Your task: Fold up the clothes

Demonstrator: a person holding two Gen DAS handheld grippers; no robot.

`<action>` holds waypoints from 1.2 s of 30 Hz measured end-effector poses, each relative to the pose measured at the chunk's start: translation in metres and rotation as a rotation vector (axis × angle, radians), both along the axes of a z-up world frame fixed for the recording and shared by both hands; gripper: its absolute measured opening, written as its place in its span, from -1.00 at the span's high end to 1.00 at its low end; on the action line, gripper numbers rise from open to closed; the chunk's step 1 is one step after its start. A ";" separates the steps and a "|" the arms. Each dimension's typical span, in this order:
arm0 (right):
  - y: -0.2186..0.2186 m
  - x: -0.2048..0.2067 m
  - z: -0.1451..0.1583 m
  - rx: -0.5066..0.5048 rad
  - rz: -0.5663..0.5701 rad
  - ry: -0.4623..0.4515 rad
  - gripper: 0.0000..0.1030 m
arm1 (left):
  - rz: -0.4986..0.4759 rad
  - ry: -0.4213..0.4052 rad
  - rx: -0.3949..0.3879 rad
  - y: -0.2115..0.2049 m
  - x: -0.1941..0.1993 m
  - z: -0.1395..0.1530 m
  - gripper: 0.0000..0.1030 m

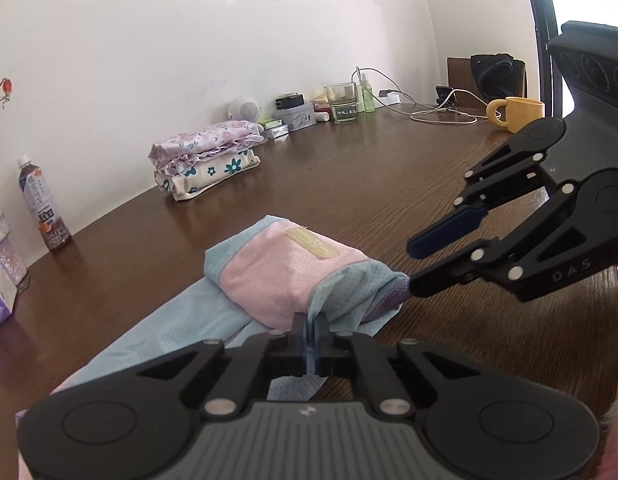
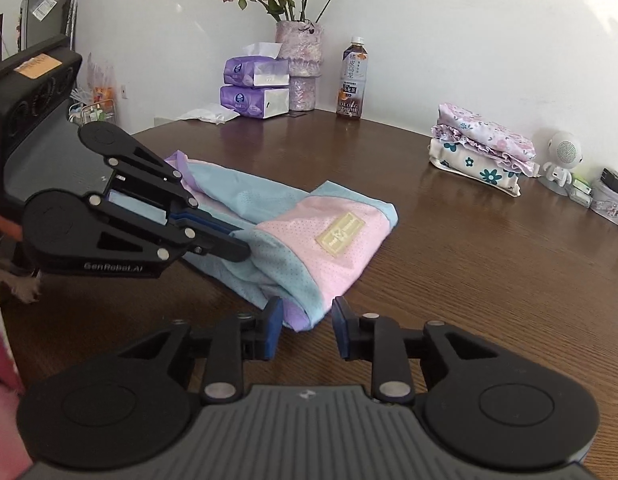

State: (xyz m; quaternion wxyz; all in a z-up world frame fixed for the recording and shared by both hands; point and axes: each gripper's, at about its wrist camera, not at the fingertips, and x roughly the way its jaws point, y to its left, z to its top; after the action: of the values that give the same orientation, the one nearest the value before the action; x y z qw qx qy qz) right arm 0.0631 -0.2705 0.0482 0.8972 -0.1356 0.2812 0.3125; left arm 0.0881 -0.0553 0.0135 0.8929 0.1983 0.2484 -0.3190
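Garment [image 2: 309, 236], pink and blue, partly folded

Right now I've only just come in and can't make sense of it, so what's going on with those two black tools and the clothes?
A person is folding a pink and light-blue mesh garment on the brown wooden table. The left gripper has its jaws shut on the garment's near edge. The right gripper is open at the purple-trimmed end. A stack of folded floral clothes sits by the wall.

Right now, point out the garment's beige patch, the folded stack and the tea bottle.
beige patch [image 2: 340, 234], right wrist view, patch centre.
folded stack [image 2: 479, 152], right wrist view, stack's front side.
tea bottle [image 2: 352, 80], right wrist view, label.
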 end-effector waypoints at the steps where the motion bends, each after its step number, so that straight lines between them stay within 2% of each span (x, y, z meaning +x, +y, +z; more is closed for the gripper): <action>1: -0.003 -0.001 0.000 -0.007 0.003 0.000 0.50 | 0.000 0.004 -0.003 0.000 0.000 0.000 0.83; 3: -0.001 0.001 -0.002 -0.020 0.006 -0.004 0.50 | -0.002 0.009 -0.002 0.000 0.001 0.001 0.73; 9: 0.018 0.010 -0.011 -0.051 0.038 -0.029 0.50 | 0.007 0.018 0.028 -0.005 0.005 -0.005 0.64; 10: 0.021 0.011 -0.012 -0.057 0.039 -0.036 0.50 | 0.009 0.019 0.031 -0.006 0.006 -0.006 0.70; 11: 0.025 0.011 -0.013 -0.063 0.039 -0.042 0.53 | 0.012 0.018 0.030 -0.005 0.006 -0.007 0.85; 12: 0.028 0.012 -0.013 -0.066 0.030 -0.047 0.66 | 0.016 0.013 0.024 -0.005 0.006 -0.006 0.96; 13: 0.029 0.013 -0.014 -0.068 0.018 -0.051 0.80 | 0.018 0.007 0.015 -0.003 0.005 -0.004 0.96; 15: 0.030 0.014 -0.013 -0.061 -0.016 -0.059 0.85 | 0.022 -0.006 -0.003 0.000 0.003 -0.001 0.97; 18: 0.031 0.015 -0.013 -0.054 -0.060 -0.066 0.86 | 0.024 -0.014 -0.006 0.001 -0.002 0.000 0.97; 23: 0.033 0.015 -0.020 -0.075 -0.081 -0.057 0.86 | 0.017 -0.003 0.037 -0.004 -0.007 -0.008 0.97; 26: 0.025 0.014 -0.016 -0.045 -0.062 -0.035 0.78 | 0.021 -0.004 0.049 -0.005 -0.008 -0.011 0.97; 28: 0.020 0.010 -0.011 -0.014 -0.035 -0.029 0.56 | 0.025 -0.002 0.043 -0.004 -0.007 -0.010 0.96; 31: 0.019 0.009 -0.009 -0.003 -0.023 -0.031 0.37 | 0.028 -0.005 0.029 -0.002 -0.007 -0.007 0.96; 36: 0.027 0.014 -0.013 -0.031 -0.042 -0.047 0.39 | 0.024 -0.018 0.021 -0.003 -0.011 -0.004 0.95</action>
State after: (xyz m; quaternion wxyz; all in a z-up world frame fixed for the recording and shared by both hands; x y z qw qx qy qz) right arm 0.0771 -0.2435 0.0352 0.9077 -0.1507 0.2675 0.2861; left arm 0.0771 -0.0580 0.0095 0.8967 0.2076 0.2461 -0.3036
